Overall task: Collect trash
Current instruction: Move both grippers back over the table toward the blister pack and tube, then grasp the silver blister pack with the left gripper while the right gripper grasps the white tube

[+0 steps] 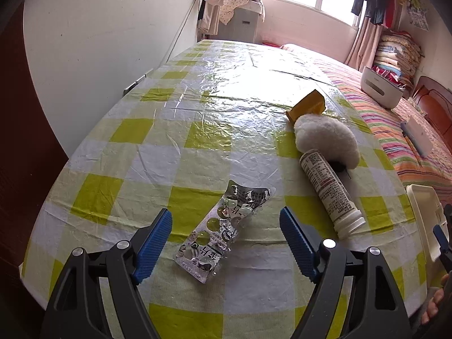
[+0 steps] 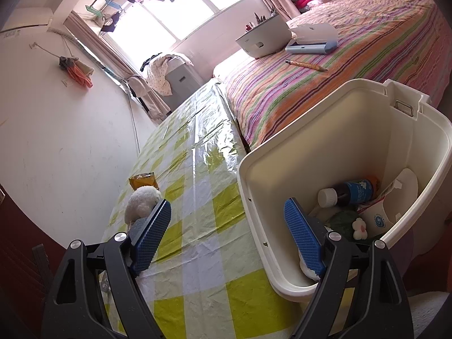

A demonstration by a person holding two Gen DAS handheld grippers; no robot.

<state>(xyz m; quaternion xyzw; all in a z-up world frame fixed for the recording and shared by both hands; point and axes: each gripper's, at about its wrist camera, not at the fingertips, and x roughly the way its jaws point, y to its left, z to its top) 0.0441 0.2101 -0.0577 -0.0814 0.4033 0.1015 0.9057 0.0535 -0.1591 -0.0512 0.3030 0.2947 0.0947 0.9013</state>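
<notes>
Covering the surface was a green-and-white checked cloth, beside a striped bed, and a white bin was seen tilted at the surface's edge with a bottle and other rubbish inside. A white tube, a fluffy white object and a yellow packet were found lying on the cloth. The left gripper was held with jaws spread on either side of an empty foil blister pack, neither pad pressing it, while the right gripper was held with jaws spread across the bin's near rim, nothing pinched.
</notes>
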